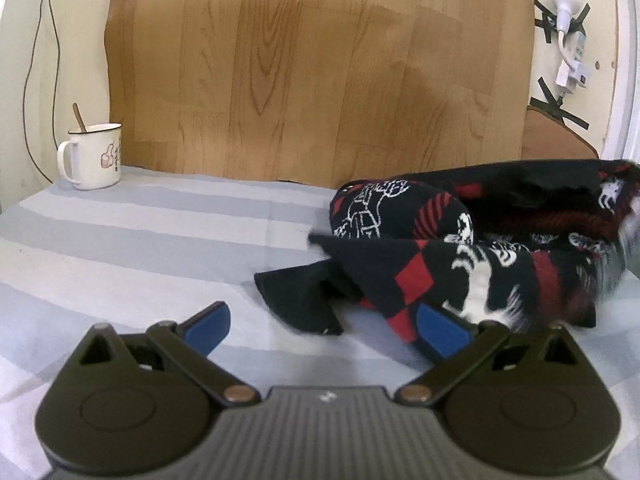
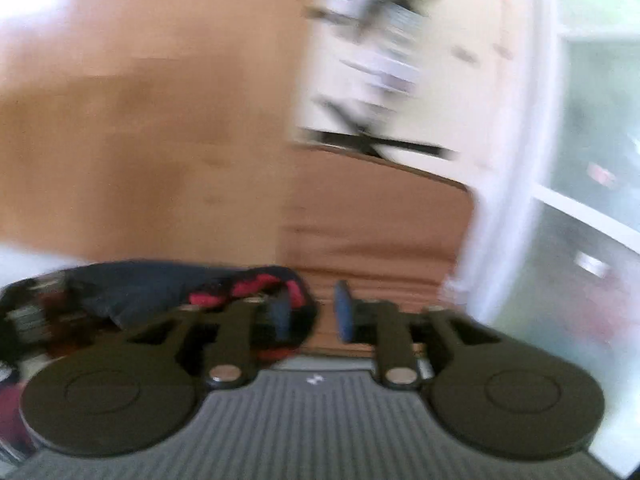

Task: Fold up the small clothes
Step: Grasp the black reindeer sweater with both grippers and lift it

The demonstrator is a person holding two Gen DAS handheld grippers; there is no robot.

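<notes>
A small black, red and white patterned knit garment (image 1: pixel 480 248) lies bunched on the grey striped sheet (image 1: pixel 140 240), right of centre in the left wrist view. My left gripper (image 1: pixel 324 326) is open and low over the sheet, its right blue finger (image 1: pixel 440 330) against the garment's front edge and its left finger on bare sheet. The right wrist view is blurred by motion. There my right gripper (image 2: pixel 314 316) is open, with the garment (image 2: pixel 160 288) to its left and its left finger (image 2: pixel 280 316) at the cloth's edge. I cannot tell whether it touches.
A white enamel mug (image 1: pixel 92 158) with a spoon stands at the back left of the sheet. A wood-grain panel (image 1: pixel 312 72) rises behind the bed. A white plug and cable (image 1: pixel 570 60) are taped to the wall at right. A white frame (image 2: pixel 520 160) stands to the right.
</notes>
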